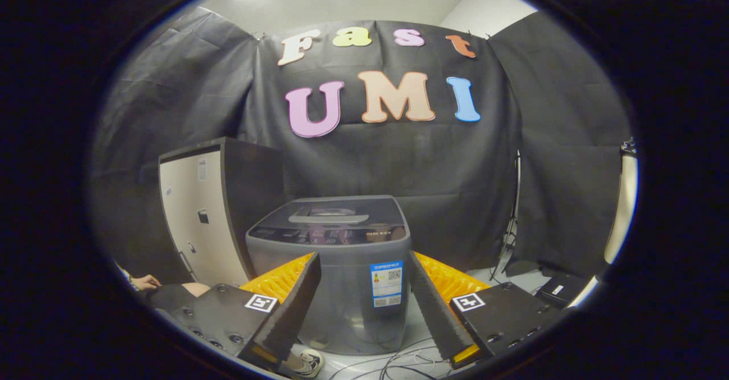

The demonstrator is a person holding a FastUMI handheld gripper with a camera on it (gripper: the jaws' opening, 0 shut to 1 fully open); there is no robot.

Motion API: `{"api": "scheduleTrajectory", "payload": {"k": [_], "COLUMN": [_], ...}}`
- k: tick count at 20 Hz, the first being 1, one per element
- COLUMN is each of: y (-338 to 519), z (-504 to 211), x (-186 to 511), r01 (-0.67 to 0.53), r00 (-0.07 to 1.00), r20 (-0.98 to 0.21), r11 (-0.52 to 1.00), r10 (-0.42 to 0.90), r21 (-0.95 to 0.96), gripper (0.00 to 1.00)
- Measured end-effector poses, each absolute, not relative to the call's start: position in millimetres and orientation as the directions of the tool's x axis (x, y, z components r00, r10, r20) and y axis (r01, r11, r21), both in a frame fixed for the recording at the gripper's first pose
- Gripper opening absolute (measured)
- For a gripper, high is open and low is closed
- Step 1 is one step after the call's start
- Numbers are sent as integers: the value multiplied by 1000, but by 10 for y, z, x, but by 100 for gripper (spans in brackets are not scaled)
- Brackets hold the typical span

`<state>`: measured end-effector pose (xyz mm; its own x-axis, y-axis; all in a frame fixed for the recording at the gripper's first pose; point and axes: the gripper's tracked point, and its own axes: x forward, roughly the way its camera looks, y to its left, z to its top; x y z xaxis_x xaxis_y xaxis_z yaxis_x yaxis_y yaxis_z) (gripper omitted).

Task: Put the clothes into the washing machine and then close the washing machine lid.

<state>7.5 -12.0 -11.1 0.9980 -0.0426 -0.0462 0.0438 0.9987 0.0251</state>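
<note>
The gripper (364,297) is nearest, its two fingers (287,311) spread wide and holding nothing; each has a dark ridged pad, an orange back and a black block bearing a square marker. Between and just beyond the fingers stands the washer (342,277), a grey top-loader on the floor (501,280). Its lid (336,212) lies flat and shut, a pale handle bar across it, with a dark control strip along the front edge. A blue and white label (386,284) is stuck on the washer's front, near the right finger.

Beside the washer's left, touching or nearly so, stands a taller cabinet (199,215) with a cream face and dark side. No clothes can be made out.

Cables (398,363) run loose over the floor below the washer's front. A shoe (307,363) shows just beside the left finger's tip. A person's hand (145,281) rests low at the left, beyond the left finger's block. A small black box (561,289) sits on the floor to the right, past the right finger. A pale pole (621,215) rises at the far right.
</note>
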Motion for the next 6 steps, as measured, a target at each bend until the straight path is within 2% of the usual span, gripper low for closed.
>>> {"api": "scheduleTrajectory", "payload": {"k": [6], "y": [-48], "z": [-35], "x": [20], "r01": [11], "r00": [1000], "r20": [8], "r11": [1000], "r10": [-11], "r21": [0], "gripper": [95]}}
